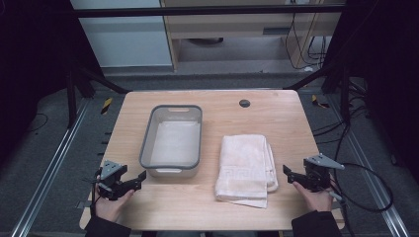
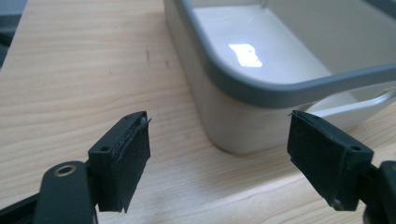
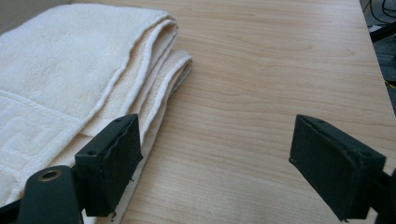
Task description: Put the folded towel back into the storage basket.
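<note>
Your left gripper (image 1: 140, 178) and right gripper (image 1: 288, 172) sit low at the near table (image 1: 276, 106) edge, both with jaws spread wide and holding nothing. Nothing looks started: the towel (image 1: 247, 168) lies folded and untouched, just beside your right gripper, its near corner close to the table's front edge. Your left jaws point at the near corner of the bin (image 1: 172, 140), which stands empty, apart from the towel. You have bare wood between them, and more beyond, up to the far edge.
</note>
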A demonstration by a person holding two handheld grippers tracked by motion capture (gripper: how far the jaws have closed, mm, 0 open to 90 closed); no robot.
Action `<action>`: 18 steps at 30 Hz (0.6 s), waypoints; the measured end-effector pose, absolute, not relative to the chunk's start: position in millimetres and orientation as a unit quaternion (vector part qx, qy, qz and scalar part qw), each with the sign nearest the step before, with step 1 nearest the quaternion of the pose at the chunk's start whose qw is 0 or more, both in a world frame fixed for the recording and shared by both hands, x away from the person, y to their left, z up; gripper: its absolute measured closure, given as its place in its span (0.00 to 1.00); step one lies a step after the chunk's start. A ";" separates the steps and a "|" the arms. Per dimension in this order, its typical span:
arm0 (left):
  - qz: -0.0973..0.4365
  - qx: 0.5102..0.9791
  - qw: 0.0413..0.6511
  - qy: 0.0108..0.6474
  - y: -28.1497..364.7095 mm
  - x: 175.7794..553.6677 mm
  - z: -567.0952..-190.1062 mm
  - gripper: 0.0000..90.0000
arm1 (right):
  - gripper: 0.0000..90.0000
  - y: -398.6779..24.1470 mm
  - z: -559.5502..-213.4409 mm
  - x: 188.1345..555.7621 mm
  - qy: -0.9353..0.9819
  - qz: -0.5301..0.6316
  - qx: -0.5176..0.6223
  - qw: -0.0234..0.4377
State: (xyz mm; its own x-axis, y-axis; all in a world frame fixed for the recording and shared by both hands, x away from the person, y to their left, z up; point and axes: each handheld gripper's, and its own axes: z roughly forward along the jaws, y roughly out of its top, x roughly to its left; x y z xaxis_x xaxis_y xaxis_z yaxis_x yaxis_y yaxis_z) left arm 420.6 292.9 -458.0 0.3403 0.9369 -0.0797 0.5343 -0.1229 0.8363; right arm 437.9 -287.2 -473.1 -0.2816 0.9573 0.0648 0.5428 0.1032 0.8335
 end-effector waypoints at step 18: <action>0.235 0.720 0.443 0.480 256.2 414.4 -437.1 0.28 | 0.23 -276.8 -456.1 437.5 0.707 0.412 0.514 0.259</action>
State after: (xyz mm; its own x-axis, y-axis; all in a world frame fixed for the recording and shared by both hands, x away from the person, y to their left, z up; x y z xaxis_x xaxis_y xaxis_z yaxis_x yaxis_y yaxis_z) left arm 414.4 256.2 -437.1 0.4279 0.8996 -0.0875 0.4832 -0.1459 0.8633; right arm 437.5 -276.8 -456.1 -0.3387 0.9391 0.0579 0.5127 0.1326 0.8483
